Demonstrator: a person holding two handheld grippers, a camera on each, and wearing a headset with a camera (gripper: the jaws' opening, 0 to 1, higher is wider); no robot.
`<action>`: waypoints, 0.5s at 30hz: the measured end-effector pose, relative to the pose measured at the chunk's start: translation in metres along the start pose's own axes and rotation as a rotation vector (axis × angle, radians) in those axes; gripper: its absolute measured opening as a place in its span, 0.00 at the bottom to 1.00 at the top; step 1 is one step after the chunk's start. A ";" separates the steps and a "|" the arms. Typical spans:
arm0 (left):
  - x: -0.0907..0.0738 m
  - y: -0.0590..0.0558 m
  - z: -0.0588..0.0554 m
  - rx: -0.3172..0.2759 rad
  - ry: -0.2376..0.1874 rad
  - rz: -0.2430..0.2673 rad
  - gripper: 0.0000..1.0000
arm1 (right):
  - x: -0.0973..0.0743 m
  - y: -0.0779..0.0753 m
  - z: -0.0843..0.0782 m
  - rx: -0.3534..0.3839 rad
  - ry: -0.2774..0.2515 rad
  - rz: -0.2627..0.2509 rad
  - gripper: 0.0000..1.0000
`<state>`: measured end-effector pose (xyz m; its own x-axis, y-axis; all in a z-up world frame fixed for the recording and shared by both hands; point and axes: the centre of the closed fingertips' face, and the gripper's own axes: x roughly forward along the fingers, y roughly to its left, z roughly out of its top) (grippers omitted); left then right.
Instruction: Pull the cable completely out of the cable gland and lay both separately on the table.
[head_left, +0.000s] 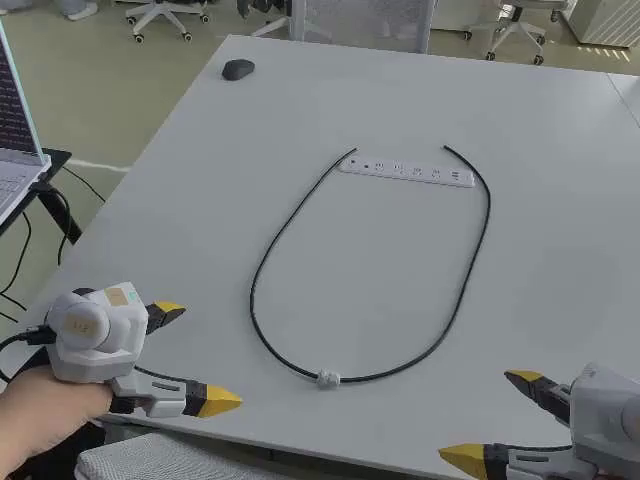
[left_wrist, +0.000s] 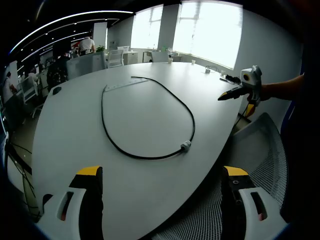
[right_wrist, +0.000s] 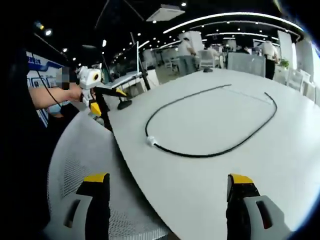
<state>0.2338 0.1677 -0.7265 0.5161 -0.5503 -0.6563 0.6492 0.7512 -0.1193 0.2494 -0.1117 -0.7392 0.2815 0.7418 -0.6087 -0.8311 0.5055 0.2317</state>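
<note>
White worktop (head_left: 400, 90): black cable (head_left: 262, 270) lies in a big open loop, both ends by the power strip (head_left: 407, 171) toward the far edge. Left gripper (head_left: 205, 355) at the near-left corner, right gripper (head_left: 483, 417) near-right, both with jaws spread, holding nothing. Mouse (head_left: 238, 69) by the far-left corner. Cable gland (head_left: 328, 379) sits on the cable, close to the near edge.
</note>
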 end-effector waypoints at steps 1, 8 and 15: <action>0.000 0.001 0.000 0.001 -0.002 0.000 0.99 | 0.001 0.000 0.000 -0.001 0.001 0.001 0.97; 0.003 0.006 0.001 -0.011 -0.006 -0.005 0.99 | 0.003 -0.001 0.003 -0.001 0.008 0.003 0.97; 0.005 0.004 0.003 -0.002 0.001 -0.017 0.99 | 0.009 -0.001 0.006 -0.013 0.015 0.002 0.96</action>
<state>0.2401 0.1669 -0.7281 0.5043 -0.5627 -0.6551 0.6570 0.7423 -0.1318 0.2558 -0.1034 -0.7404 0.2725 0.7361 -0.6196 -0.8379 0.4981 0.2232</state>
